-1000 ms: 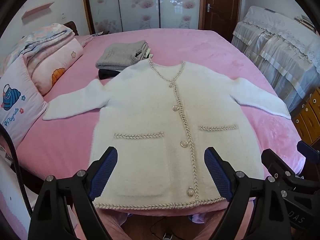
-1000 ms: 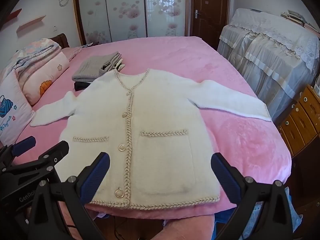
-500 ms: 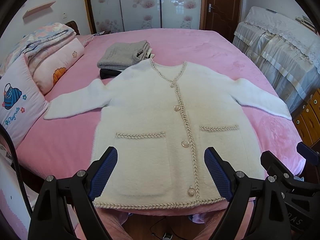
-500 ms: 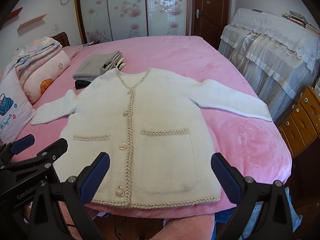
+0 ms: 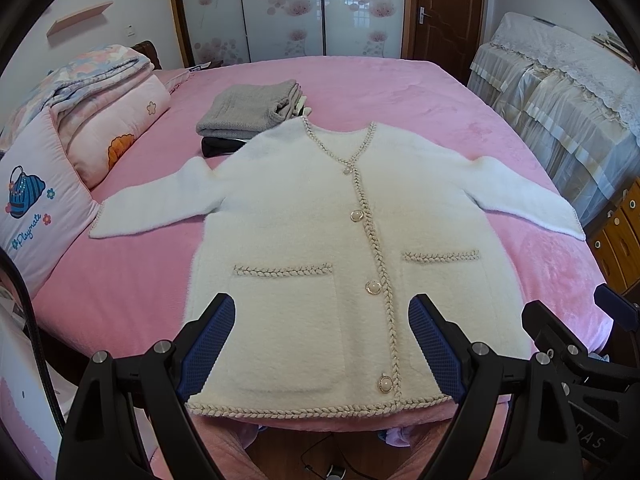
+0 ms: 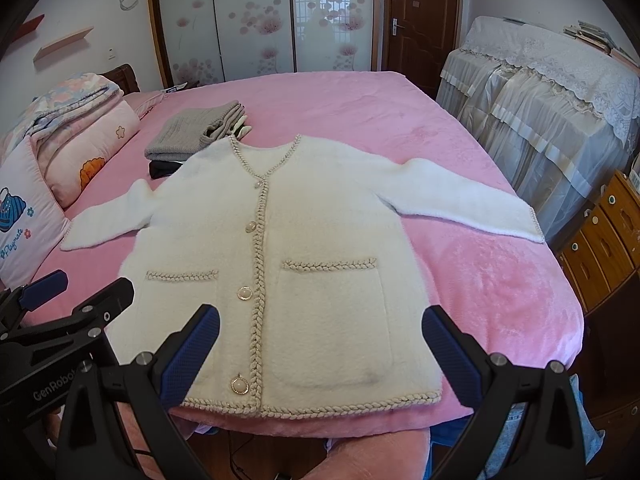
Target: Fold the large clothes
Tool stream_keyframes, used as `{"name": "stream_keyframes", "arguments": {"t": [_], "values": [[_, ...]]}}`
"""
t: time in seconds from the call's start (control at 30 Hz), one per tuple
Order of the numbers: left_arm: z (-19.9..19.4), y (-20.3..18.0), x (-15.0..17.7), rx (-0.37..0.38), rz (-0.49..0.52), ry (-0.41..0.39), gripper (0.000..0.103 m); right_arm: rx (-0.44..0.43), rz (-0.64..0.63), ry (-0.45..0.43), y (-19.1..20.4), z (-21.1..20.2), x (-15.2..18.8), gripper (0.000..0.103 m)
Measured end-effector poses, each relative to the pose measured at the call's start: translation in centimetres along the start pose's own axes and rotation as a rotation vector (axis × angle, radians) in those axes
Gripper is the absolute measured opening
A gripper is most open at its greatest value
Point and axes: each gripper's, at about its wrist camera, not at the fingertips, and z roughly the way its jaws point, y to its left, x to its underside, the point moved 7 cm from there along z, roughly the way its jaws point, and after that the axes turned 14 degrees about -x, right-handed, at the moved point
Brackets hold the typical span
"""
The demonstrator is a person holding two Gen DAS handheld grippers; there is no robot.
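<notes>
A white fluffy cardigan point(image 5: 320, 224) with braided beige trim, pearl buttons and two front pockets lies flat, face up, on the pink bed, both sleeves spread out; it also shows in the right wrist view point(image 6: 304, 248). My left gripper point(image 5: 320, 344) is open and empty, held above the hem near the left pocket. My right gripper point(image 6: 320, 352) is open and empty, held above the hem near the right pocket. The right gripper's body shows at the right edge of the left wrist view point(image 5: 580, 344), and the left gripper's body at the left edge of the right wrist view point(image 6: 68, 312).
A folded grey garment stack point(image 5: 248, 110) lies beyond the collar, over a dark item point(image 5: 218, 146). Pillows and folded quilts point(image 5: 92, 120) line the bed's left side. A lace-covered piece of furniture point(image 6: 540, 92) and a wooden drawer unit point(image 6: 604, 240) stand to the right. The bed's front edge point(image 6: 320, 420) is just below the hem.
Both views have shifted very slightly; the cardigan sits a little lower and nearer in frame. Both grippers stay open and the cardigan has not moved.
</notes>
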Motion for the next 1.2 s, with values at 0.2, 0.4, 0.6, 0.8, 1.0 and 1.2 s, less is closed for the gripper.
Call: {"name": "stream_keyframes", "arguments": {"t": [0.2, 0.4, 0.6, 0.8, 1.0, 1.2], "values": [[0.03, 0.08, 0.01, 0.0, 0.001, 0.001, 0.088, 0.003, -0.002, -0.001, -0.03, -0.01, 0.02, 0.102], [0.04, 0.08, 0.02, 0.0, 0.0, 0.0, 0.088, 0.002, -0.001, 0.0, -0.09, 0.01, 0.05, 0.102], [0.05, 0.04, 0.1, 0.001, 0.001, 0.001, 0.088, -0.001, 0.007, 0.001, -0.6, 0.01, 0.34, 0.102], [0.14, 0.19, 0.47, 0.006, 0.001, 0.004, 0.088, -0.002, 0.008, 0.001, -0.74, -0.05, 0.42, 0.102], [-0.01, 0.02, 0.47, -0.001, 0.007, -0.004, 0.088, -0.003, 0.008, 0.001, -0.63, -0.04, 0.38, 0.102], [-0.73, -0.09, 0.22, 0.005, 0.006, -0.027, 0.088, -0.001, 0.009, -0.003, -0.64, -0.03, 0.48, 0.102]]}}
